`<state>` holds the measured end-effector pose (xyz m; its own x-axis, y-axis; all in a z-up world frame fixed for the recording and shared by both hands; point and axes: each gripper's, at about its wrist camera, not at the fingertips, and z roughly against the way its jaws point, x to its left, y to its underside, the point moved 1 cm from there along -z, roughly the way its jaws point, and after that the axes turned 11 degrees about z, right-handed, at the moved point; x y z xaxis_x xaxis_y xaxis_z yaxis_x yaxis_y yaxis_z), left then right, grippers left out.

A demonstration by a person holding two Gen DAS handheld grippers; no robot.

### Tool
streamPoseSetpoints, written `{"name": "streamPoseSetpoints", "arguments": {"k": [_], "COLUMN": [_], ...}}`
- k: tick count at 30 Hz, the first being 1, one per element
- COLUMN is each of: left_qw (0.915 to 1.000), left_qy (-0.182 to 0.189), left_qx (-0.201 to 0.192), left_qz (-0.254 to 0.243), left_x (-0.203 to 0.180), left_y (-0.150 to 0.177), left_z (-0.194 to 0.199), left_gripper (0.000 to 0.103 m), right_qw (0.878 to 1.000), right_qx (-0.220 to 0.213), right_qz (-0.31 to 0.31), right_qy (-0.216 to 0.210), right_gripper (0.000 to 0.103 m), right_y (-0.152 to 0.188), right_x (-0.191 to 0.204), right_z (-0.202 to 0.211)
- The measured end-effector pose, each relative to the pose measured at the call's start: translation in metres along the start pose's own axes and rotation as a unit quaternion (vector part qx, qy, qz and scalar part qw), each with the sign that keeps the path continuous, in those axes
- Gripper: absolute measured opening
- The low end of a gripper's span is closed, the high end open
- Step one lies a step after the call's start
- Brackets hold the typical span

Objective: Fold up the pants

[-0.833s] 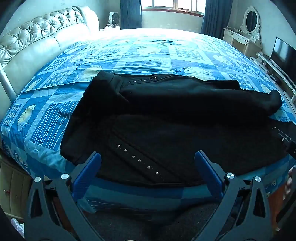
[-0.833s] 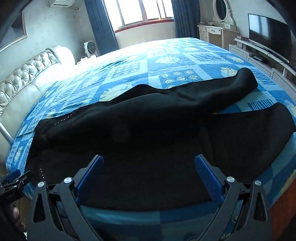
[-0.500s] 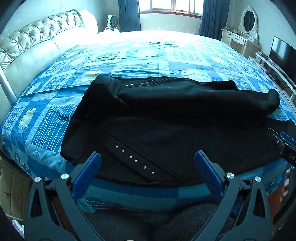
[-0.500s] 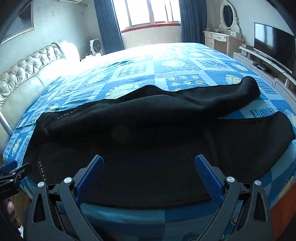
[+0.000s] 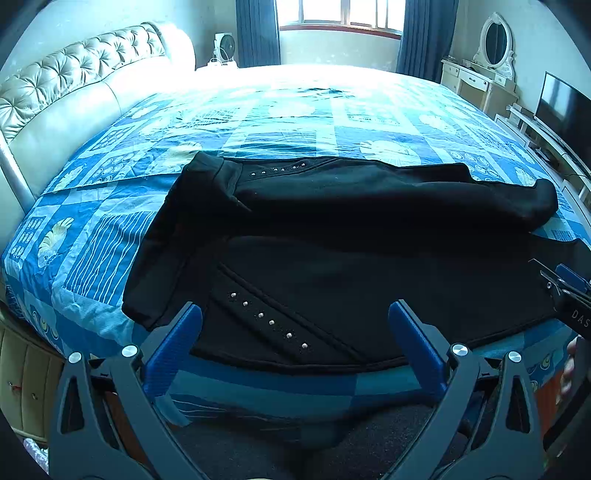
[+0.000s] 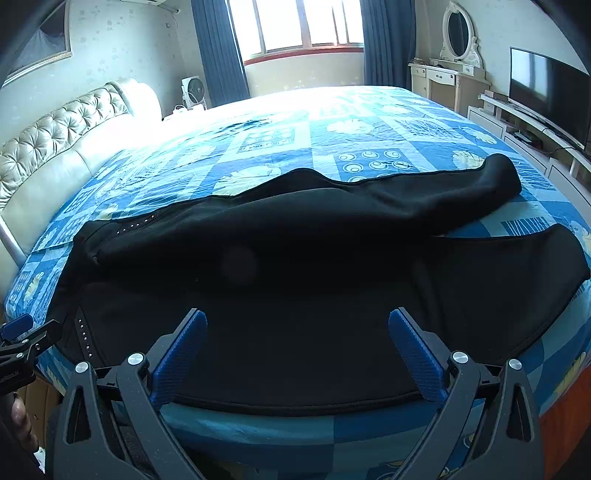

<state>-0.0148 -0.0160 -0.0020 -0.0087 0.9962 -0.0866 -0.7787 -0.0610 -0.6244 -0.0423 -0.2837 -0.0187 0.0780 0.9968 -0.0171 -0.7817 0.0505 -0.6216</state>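
Note:
Black pants (image 5: 332,251) with rows of silver studs lie across the near part of a bed, waist to the left, both legs running right; they also show in the right wrist view (image 6: 295,266). The far leg is bunched and rumpled, the near leg flat. My left gripper (image 5: 295,325) is open and empty, just above the near edge of the pants by the studded pocket. My right gripper (image 6: 297,332) is open and empty, above the near edge of the near leg. Each gripper shows at the edge of the other's view.
The bed has a blue patterned cover (image 5: 295,122) and a tufted cream headboard (image 5: 66,96) on the left. A dresser with an oval mirror (image 6: 458,33) and a TV (image 6: 546,92) on a low stand are at the right. A fan (image 6: 194,90) stands by the window.
Both grippers have risen and tilted up a little, so the room's far wall and window show more. The pants have not moved.

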Motion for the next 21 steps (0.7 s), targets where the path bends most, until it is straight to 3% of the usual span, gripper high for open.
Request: {"name": "streamPoseSetpoints", "arguments": {"k": [21], "left_qw": [1.0000], "left_qy": [-0.002], "left_qx": [-0.001], "left_qz": [-0.001], "left_x": [0.0002], "left_y": [0.0051], "left_z": [-0.0039], "left_gripper": [0.101], "right_qw": [1.000], "right_qx": [0.007], "right_qz": [0.003], "right_qy": [-0.002], "right_gripper": [0.098], "right_y": [0.0031], "right_x": [0.0038], "right_z": [-0.0049]}}
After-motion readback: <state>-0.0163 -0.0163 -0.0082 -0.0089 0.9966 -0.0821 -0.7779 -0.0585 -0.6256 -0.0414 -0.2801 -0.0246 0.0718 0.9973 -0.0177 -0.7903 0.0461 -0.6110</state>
